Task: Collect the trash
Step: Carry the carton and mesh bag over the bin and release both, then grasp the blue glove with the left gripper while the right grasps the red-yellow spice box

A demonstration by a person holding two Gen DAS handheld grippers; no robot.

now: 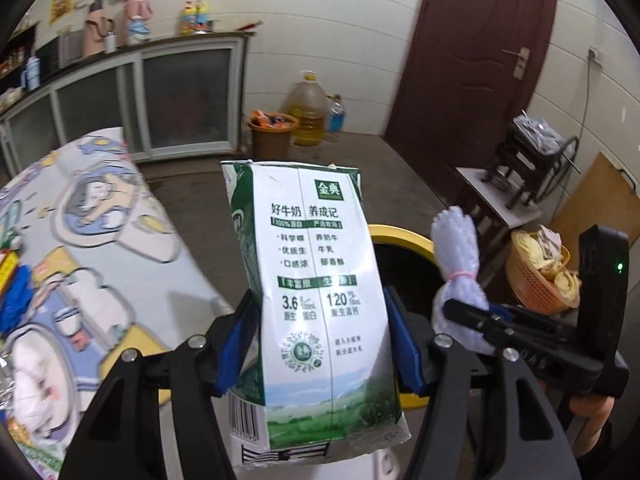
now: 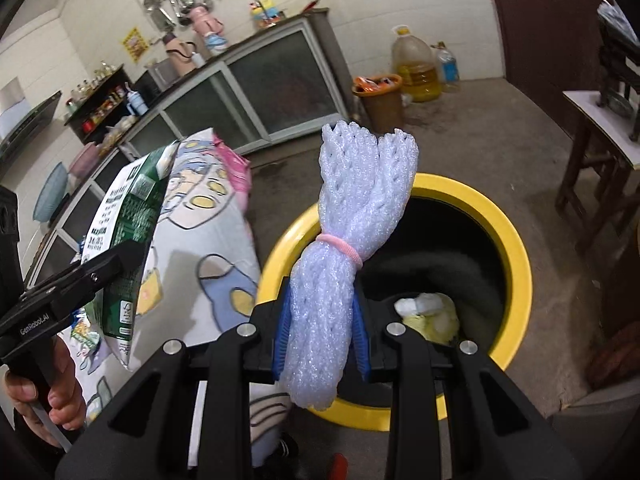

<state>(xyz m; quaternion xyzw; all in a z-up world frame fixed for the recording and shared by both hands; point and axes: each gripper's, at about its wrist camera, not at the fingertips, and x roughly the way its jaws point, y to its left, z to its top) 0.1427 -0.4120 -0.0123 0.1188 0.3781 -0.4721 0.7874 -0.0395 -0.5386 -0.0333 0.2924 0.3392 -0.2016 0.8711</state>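
Above the round black trash bin with the yellow rim [image 2: 516, 240], the right gripper [image 2: 320, 340] has its blue fingers [image 2: 282, 332] squeezed tight on a white foam net bundle tied with a pink band [image 2: 352, 240]. It stands upright, right over the bin's mouth. The left gripper [image 1: 320, 344] grips a flat green and white milk carton [image 1: 316, 280], also standing tall, by the desk with the cartoon cloth [image 1: 120, 264]. The bin lies just past and below the carton. The right hand looks nearer, so it could let go first.

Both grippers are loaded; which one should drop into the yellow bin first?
Right. The right gripper holds its foam net bundle over the yellow bin; the left gripper's milk carton sits nearer the table.
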